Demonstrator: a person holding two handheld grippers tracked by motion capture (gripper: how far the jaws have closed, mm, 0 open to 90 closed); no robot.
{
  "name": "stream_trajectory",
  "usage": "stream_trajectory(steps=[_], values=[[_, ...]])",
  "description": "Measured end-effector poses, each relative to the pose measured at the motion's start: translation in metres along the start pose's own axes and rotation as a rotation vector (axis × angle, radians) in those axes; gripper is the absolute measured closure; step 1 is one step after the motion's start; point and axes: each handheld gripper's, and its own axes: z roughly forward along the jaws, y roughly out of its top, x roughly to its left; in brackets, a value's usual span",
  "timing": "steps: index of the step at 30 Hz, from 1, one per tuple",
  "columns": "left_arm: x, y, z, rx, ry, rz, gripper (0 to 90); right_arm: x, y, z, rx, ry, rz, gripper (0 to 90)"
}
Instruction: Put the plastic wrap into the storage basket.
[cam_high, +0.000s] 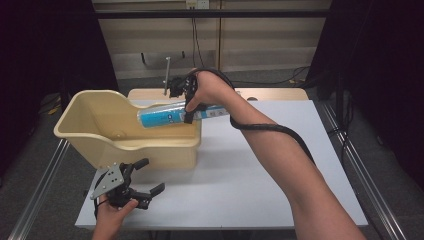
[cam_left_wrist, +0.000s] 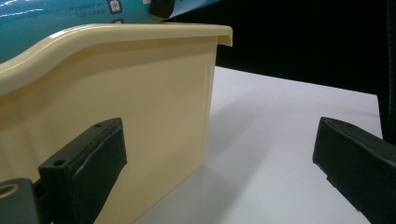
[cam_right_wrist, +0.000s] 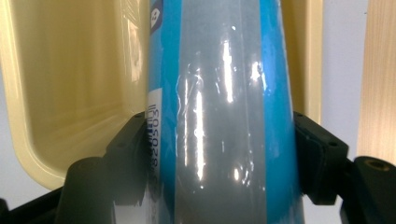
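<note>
While the blue tube (cam_high: 172, 114) hangs level across the right-hand rim of the cream tub (cam_high: 85, 107), the work in hand looks like lowering it inside. Its front end already reaches over the tub's hollow, and its tail still pokes out past the rim toward the middle of the surface (cam_high: 260, 165). In the right gripper view the tube (cam_right_wrist: 219, 116) runs straight up the middle, the tub's inner wall (cam_right_wrist: 70, 84) showing pale yellow behind it on the left.

The right gripper (cam_high: 189, 107) is clamped on the tube around its middle. One of its black fingers (cam_right_wrist: 126, 149) presses on the side with the printed barcode, the other on the opposite side, and the glossy wrapper creases slightly between them. So the tube sits squarely between the fingers, crosswise to them, with no gap on either side.

To do this step well, I would judge that the tail end must clear the rim before the tube goes down, so the hand should carry it further over the hollow and keep it level. Letting go from high up risks a bounce or a roll; opening just above the tub floor is safer.

The left gripper (cam_high: 137, 180) rests near the front edge of the surface, just beside the tub's near wall (cam_left_wrist: 140, 116). Its fingers (cam_left_wrist: 88, 163) stand wide apart with nothing between them, well apart from the tube.
</note>
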Motion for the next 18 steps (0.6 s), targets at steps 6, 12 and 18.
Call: stream_trajectory(steps=[6,12,18], values=[[0.000,0.000,0.001,0.001,-0.006,-0.006,2.7,-0.002,0.000,-0.011,-0.023,-0.001,0.015,28.1],[-0.001,0.000,0.001,0.005,-0.005,0.007,2.7,0.001,0.002,-0.029,-0.043,-0.017,0.014,25.8],[-0.002,0.000,0.000,0.007,-0.004,-0.002,2.7,0.005,0.006,-0.035,-0.106,-0.045,-0.014,24.6]])
